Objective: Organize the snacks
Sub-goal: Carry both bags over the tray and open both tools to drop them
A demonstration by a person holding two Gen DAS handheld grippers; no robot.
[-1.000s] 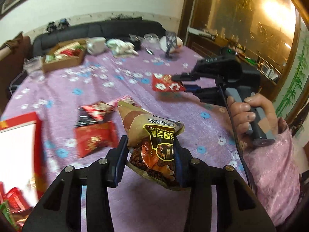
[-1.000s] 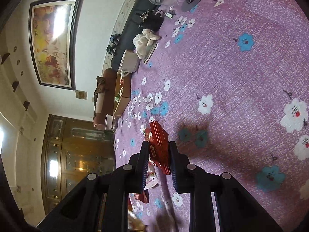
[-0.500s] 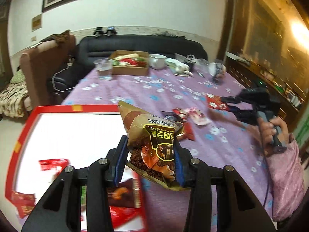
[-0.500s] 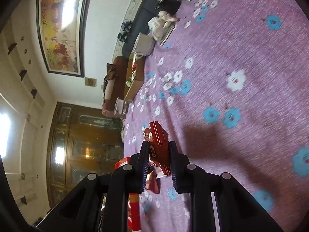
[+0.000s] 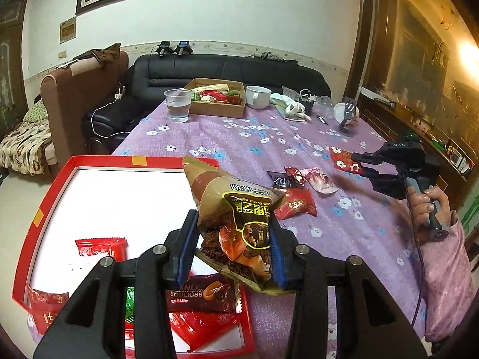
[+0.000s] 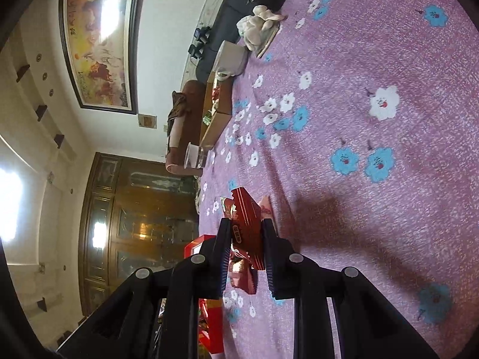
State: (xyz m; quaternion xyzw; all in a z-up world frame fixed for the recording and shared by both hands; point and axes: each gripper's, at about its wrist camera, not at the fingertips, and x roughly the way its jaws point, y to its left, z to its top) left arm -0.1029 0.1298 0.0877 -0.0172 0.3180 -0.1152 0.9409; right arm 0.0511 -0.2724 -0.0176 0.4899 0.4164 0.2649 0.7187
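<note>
Here we hold the left hand-held gripper (image 5: 232, 249) level and low, clenched on a brown snack bag (image 5: 236, 218) that stands tilted between its blue-padded fingers (image 5: 186, 249), raised above the near right part of a red tray (image 5: 61, 173) with a white floor. In that tray lie a red packet (image 5: 100, 246), a dark chocolate packet (image 5: 200, 296) and more red packets by the near edge. Our right hand-held gripper (image 6: 247, 243) is rolled onto its side, so its view shows the room turned; it is grasping a small red packet with white flowers (image 6: 245, 224), held clear above the cloth. From the left wrist view that packet (image 5: 344, 160) shows at the gripper's tips, with the right hand (image 5: 428, 206) wrapped round the handle and a pink sleeve (image 5: 446, 278) behind it. The surface (image 5: 254, 140) wears a purple cloth printed with white and blue flowers. Loose snacks lie on it between the two grippers: a red packet (image 5: 296, 206), a pink one (image 5: 320, 178) and a dark one (image 5: 280, 181) close together. At the far end stand a clear plastic cup (image 5: 178, 104), a cardboard box (image 5: 218, 98) of snacks and a white mug (image 5: 258, 96), with a pale cloth bundle (image 5: 289, 104) beside it. Beyond are a black sofa (image 5: 227, 68), a brown armchair (image 5: 80, 89), a framed painting (image 6: 98, 39) on the white wall and a dark wooden cabinet (image 6: 134, 224).
</note>
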